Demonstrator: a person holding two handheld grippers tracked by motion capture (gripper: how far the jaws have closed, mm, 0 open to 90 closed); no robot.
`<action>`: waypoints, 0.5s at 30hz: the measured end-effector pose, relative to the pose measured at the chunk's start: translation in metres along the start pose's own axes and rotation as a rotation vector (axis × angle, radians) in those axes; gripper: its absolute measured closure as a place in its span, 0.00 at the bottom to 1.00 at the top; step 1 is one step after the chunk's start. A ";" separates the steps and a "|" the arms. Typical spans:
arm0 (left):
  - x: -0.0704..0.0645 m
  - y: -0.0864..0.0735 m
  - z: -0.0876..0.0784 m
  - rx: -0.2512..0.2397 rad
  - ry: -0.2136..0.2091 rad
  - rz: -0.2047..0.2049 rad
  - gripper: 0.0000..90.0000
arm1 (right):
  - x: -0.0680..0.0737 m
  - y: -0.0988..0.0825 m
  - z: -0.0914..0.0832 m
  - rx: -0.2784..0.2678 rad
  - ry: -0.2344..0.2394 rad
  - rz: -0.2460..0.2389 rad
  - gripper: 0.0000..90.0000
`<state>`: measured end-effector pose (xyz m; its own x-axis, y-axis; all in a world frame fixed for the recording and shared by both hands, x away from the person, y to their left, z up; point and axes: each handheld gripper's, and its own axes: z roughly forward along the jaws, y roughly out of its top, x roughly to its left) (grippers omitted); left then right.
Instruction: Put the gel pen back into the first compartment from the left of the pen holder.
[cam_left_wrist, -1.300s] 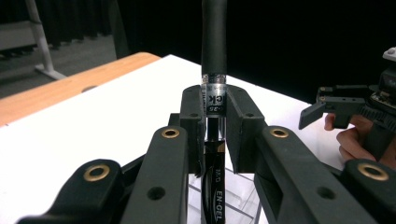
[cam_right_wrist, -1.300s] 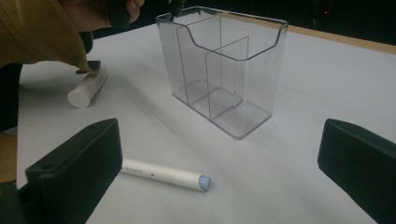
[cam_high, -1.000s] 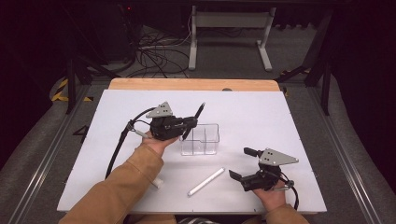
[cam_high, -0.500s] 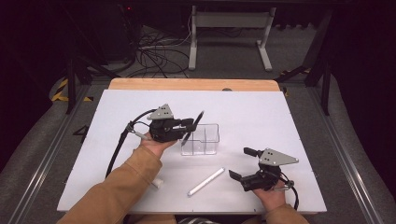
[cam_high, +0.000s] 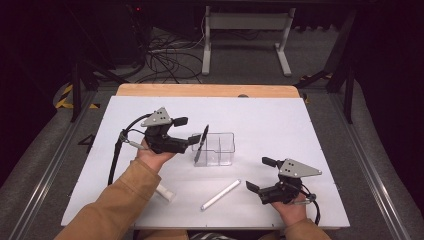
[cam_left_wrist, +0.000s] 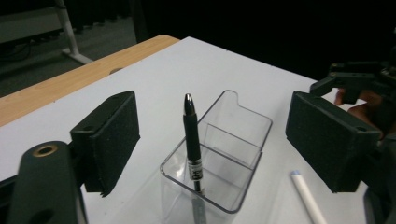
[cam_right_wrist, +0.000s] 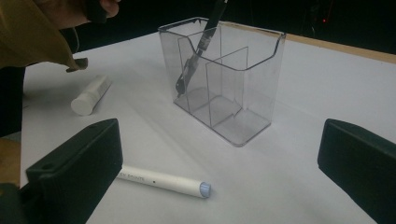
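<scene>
Nearest the person, the right gripper (cam_high: 255, 191) is held low over the white table (cam_high: 310, 130), its jaws spread wide with nothing between them. Just ahead of it, in the right gripper view, a white marker (cam_right_wrist: 161, 179) with a pale blue end cap is seen lying flat. A second white tube (cam_right_wrist: 91, 95) lies farther left, beside the tan sleeve (cam_high: 115, 205).

Farther on stands a clear plastic holder (cam_high: 215, 148), rectangular, divided by an inner wall into compartments, with a notch cut in one end wall. A black pen (cam_left_wrist: 191, 140) is stood in the compartment at the holder's left end as the high view shows it, leaning on the rim, tip down; a clear lower barrel with a printed label is seen through the plastic, and a rounded glossy cap tops it.

The left gripper (cam_high: 192, 141) is held just left of the holder. Its jaws have just been opening and stand apart on either side of the pen, the pads (cam_left_wrist: 112, 140) clear of it.
</scene>
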<state>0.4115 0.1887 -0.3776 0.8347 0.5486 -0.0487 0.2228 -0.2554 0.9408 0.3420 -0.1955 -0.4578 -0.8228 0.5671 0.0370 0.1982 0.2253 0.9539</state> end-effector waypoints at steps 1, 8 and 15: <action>-0.002 0.001 -0.002 -0.005 -0.011 -0.020 0.19 | 0.000 0.000 -0.001 -0.003 -0.002 0.001 0.00; -0.005 0.004 -0.015 -0.010 -0.030 -0.017 0.13 | 0.001 0.002 -0.002 -0.014 0.002 -0.003 0.02; -0.013 0.007 -0.021 0.014 -0.031 0.000 0.11 | 0.001 0.004 -0.004 -0.021 0.008 -0.002 0.05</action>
<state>0.3916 0.1963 -0.3638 0.8498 0.5237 -0.0597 0.2299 -0.2664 0.9360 0.3400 -0.1973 -0.4527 -0.8276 0.5601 0.0375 0.1855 0.2098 0.9600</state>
